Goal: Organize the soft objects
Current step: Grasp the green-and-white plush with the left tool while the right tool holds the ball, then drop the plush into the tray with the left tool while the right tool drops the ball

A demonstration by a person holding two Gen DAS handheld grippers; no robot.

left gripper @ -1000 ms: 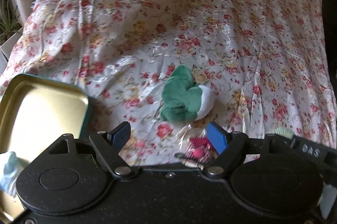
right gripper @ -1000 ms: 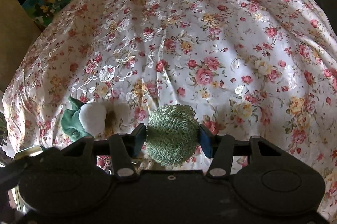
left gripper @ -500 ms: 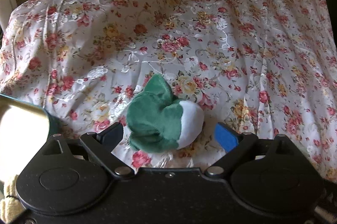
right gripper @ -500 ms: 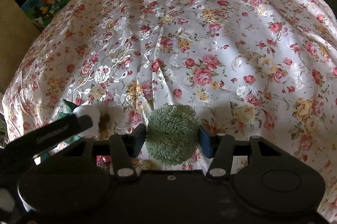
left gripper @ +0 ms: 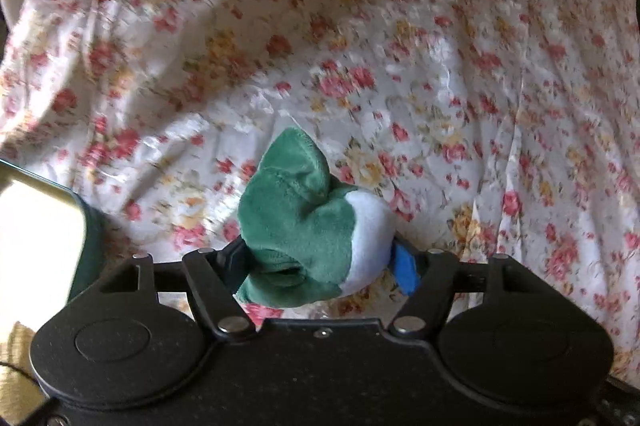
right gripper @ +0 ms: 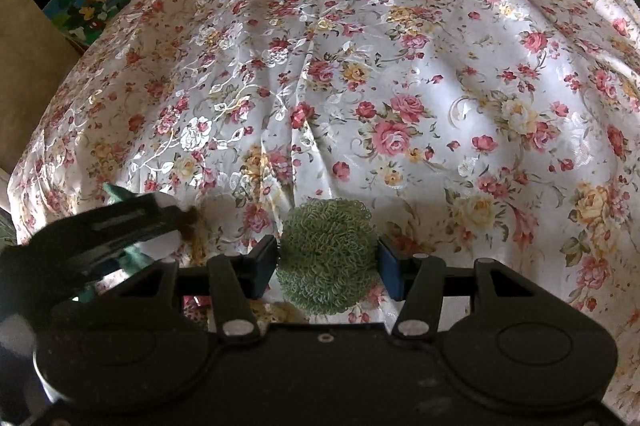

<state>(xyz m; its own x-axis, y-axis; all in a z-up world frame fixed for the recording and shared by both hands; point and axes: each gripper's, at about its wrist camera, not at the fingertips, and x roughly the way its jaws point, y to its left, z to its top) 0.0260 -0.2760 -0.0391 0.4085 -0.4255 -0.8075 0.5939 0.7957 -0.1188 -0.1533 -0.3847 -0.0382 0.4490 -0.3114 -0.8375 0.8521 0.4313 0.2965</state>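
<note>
While clamped crosswise, green plush toy [left gripper: 304, 226] points its tip away.

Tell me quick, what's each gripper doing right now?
Left gripper: closed on the green and white plush toy.
Right gripper: closed on the green knitted ball.

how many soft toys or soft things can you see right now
2. A green and white plush toy sits between the left gripper fingers; a green knitted yarn ball is clamped in the right gripper. More may be hidden behind the grippers.
</note>
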